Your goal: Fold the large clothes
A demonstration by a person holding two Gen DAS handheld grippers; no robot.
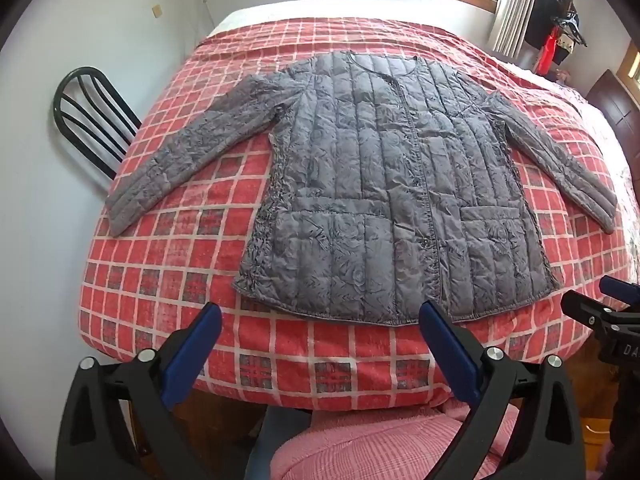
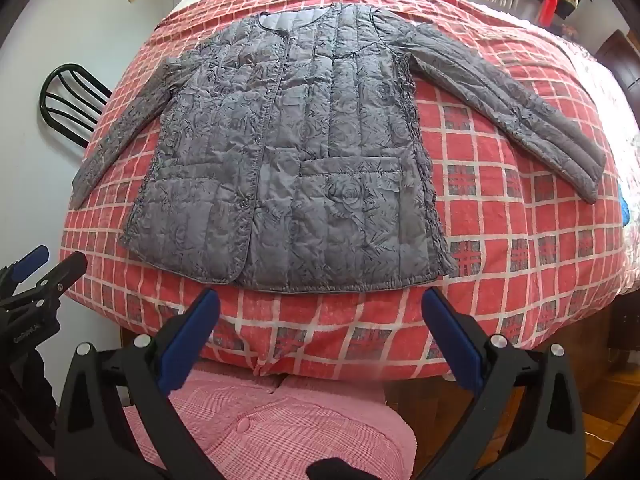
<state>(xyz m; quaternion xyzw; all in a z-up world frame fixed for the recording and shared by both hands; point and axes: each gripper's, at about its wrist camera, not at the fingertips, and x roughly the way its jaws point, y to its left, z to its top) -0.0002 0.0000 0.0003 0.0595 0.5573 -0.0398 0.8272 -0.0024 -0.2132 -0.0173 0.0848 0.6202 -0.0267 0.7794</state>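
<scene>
A grey quilted jacket (image 1: 396, 196) lies flat and face up on the red checked bedspread (image 1: 168, 264), buttoned, both sleeves spread out to the sides. It also shows in the right wrist view (image 2: 288, 176). My left gripper (image 1: 320, 312) is open and empty, held just short of the jacket's bottom hem. My right gripper (image 2: 320, 300) is open and empty, also just short of the hem, further right. Each gripper shows at the edge of the other's view, the right gripper (image 1: 600, 304) and the left gripper (image 2: 44, 268).
A black metal chair (image 1: 92, 120) stands against the wall left of the bed. A window with curtains (image 1: 512, 4) is at the back right, beside a coat stand (image 1: 560, 28). Pink checked fabric (image 2: 260, 424) lies below the grippers at the bed's near edge.
</scene>
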